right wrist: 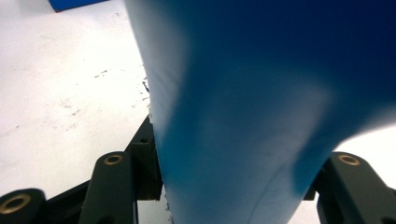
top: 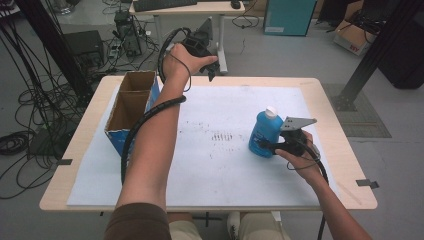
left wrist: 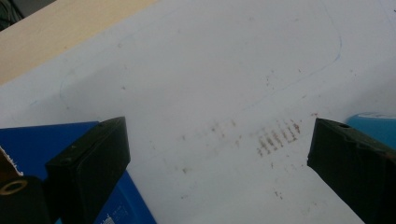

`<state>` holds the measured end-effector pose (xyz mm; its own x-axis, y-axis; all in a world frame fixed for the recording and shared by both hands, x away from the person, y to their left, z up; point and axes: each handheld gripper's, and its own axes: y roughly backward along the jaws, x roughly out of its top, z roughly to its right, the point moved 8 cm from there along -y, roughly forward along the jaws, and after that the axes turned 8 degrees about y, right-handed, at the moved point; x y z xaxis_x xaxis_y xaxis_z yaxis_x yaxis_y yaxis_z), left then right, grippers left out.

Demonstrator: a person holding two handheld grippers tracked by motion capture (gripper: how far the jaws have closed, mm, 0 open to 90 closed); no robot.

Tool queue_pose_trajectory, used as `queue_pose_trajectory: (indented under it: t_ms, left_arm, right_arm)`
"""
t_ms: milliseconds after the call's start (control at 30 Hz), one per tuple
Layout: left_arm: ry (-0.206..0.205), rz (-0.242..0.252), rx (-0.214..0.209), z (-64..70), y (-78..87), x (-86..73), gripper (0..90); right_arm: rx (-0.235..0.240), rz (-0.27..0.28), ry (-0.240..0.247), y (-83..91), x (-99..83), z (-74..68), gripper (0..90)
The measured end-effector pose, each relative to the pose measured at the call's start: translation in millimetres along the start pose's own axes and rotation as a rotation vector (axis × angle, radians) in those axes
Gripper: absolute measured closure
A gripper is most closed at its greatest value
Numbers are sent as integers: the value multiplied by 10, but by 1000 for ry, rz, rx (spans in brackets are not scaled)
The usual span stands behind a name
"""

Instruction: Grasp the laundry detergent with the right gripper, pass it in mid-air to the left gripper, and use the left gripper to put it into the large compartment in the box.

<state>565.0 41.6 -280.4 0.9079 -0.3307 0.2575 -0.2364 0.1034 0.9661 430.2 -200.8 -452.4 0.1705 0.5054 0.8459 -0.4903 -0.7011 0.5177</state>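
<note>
Your right gripper (top: 267,145) is clamped on the blue plastic bottle with the white cap (top: 265,131), standing upright on the white sheet (top: 220,165) at about 4 o'clock. Your left gripper (top: 210,70) hovers at 12 o'clock beyond the open blue-sided cardboard box (top: 131,107), jaws spread wide and empty

— What lies around the white sheet (top: 210,150)?

— It covers most of a light wooden table (top: 340,145), with brown smudges (top: 222,136) near the sheet's middle. An open cardboard box (top: 131,100) with blue sides stands on the sheet's left edge.

— And beyond the sheet?

— Past its far edge stands a desk (top: 190,9) with a keyboard (top: 162,4). Cables (top: 30,100) sprawl on the floor to the sheet's left, and a teal bin (top: 290,16) stands beyond its far right corner.
</note>
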Motion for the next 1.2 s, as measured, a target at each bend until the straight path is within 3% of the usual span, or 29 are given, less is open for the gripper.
queue_pose_trajectory:
  t_ms: [700, 1200]
  left_arm:
    - [-7, 1, -1, -4, 16, -2, 60]
    - [-40, -11, 2, 57, -47, -3, 60]
  right_arm:
    - [-1, -2, 1, 0, 0, 0, 443]
    - [-12, -8, -9, 2, 3, -11, 435]
